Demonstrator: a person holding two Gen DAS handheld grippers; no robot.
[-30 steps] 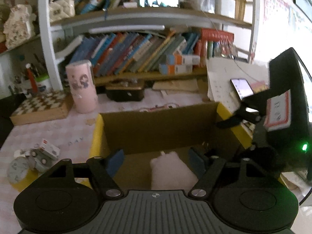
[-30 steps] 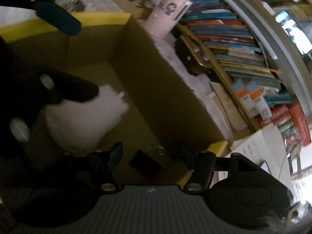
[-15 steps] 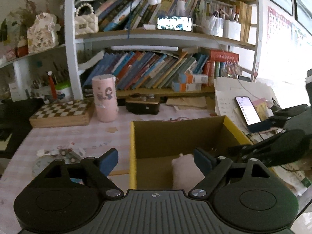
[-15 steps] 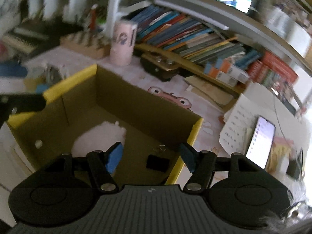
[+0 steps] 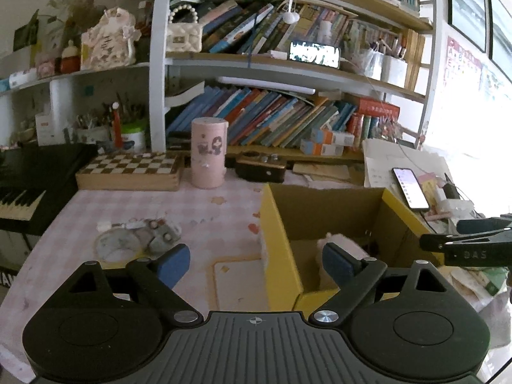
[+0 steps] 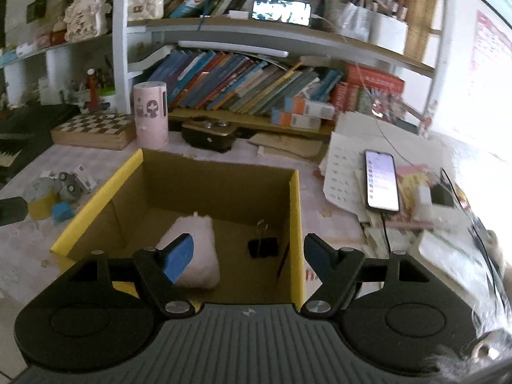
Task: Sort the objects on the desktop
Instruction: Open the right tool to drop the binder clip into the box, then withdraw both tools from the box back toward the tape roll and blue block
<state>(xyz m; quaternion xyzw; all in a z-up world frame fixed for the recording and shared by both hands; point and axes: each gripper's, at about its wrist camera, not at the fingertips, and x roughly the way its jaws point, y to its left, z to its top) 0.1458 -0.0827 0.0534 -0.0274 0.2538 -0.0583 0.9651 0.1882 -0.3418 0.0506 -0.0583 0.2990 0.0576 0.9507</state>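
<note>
Left claw (image 5: 254, 264) wide, just been opening, nothing between. Right claw (image 6: 248, 256) parted, likewise opening, empty. Pink plush (image 6: 195, 249) and black binder clip (image 6: 263, 247) inside cardboard box (image 6: 296, 211), frame centre.

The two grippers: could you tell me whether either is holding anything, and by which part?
Nothing is held. The left gripper and right gripper have just been opening, with nothing between the jaws; the pink pouch lies in the box.

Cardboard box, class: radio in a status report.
Left gripper and right gripper open, empty. Cardboard box holds pink pouch, binder clip. Nothing obstructing.
</note>
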